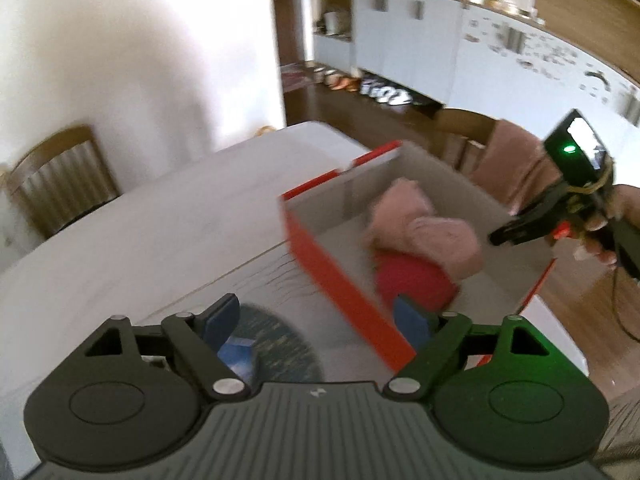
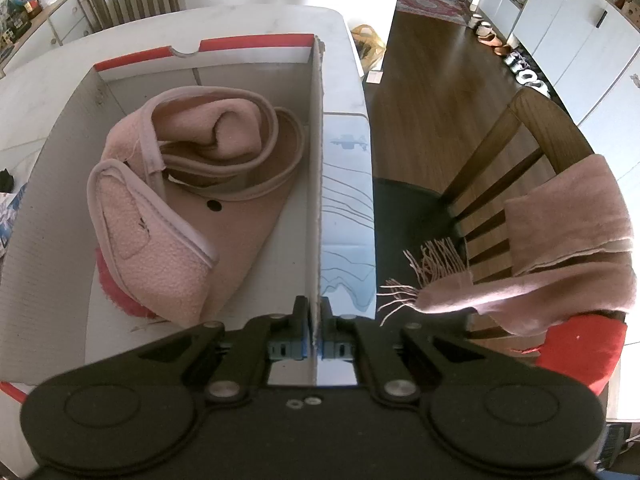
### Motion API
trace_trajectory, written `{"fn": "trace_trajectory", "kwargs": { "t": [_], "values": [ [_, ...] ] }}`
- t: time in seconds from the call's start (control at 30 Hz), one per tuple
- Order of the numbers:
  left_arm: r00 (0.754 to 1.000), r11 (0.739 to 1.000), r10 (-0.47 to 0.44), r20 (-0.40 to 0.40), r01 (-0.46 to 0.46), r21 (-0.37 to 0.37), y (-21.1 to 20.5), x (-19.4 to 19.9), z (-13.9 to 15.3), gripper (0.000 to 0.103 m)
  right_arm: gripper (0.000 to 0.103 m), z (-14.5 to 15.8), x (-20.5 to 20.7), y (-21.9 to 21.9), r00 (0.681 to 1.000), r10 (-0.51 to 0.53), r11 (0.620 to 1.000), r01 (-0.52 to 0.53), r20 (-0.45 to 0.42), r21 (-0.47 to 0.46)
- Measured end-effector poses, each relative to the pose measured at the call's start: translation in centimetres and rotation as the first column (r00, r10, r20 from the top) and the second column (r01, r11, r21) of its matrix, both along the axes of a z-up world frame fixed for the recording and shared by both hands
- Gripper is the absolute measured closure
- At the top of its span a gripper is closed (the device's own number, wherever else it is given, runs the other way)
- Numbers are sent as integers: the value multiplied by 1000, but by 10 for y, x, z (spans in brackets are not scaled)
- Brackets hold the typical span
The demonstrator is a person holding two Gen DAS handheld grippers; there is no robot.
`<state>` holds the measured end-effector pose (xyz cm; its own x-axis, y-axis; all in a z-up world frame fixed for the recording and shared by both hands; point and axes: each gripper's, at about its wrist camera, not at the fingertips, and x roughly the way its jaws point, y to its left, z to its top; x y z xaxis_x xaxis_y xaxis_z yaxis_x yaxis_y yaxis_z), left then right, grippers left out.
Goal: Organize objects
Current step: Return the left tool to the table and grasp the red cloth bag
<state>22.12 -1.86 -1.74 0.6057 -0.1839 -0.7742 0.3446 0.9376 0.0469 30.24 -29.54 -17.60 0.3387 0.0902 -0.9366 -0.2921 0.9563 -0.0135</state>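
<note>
Two garments already in box [image 1: 320,248]: pink fleece [image 1: 424,232] over red item [image 1: 416,284]. Left wrist: my left tool [image 1: 324,320] spread, empty, straddling box's near wall above tabletop [image 1: 140,220]. Right wrist: right tool [image 2: 315,320] pinched on box wall; pink scarf [image 2: 560,264] on chair [image 2: 532,136], I judge still unpacked.

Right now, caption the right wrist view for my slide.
Right gripper clamps the box wall; pink fleece garment lies inside over a red item.
</note>
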Motion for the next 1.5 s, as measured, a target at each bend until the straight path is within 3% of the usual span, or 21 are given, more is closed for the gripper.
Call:
{"fn": "trace_trajectory", "kwargs": {
  "t": [0.23,0.33,0.53,0.83,1.07,1.33,1.43,1.5],
  "values": [
    [991,991,132,-25,-131,24,55,-18,-14,16,101,-1,-2,0,1000,7,1000,-7,8,-2],
    [984,985,173,-36,-172,28,70,-27,-22,6,102,-1,-3,0,1000,13,1000,-13,7,8],
    [966,971,240,-99,-240,16,90,-45,-49,3,101,0,-11,5,999,37,999,-37,11,-5],
    [939,955,296,-178,-291,54,102,-52,-107,1,100,0,-17,8,999,35,999,-35,14,-5],
    [925,944,321,-203,-297,142,103,-34,-141,1,100,1,-18,12,1000,28,1000,-28,13,-9],
    [919,935,329,-217,-285,212,97,-21,-160,1,100,1,-18,14,1000,20,1000,-20,15,-13],
    [906,927,356,-230,-311,211,104,-19,-163,2,100,0,-18,14,1000,20,1000,-20,15,-14],
    [900,926,366,-238,-325,193,109,-20,-164,9,100,1,-18,14,1000,21,1000,-20,16,-14]
  ]
}}
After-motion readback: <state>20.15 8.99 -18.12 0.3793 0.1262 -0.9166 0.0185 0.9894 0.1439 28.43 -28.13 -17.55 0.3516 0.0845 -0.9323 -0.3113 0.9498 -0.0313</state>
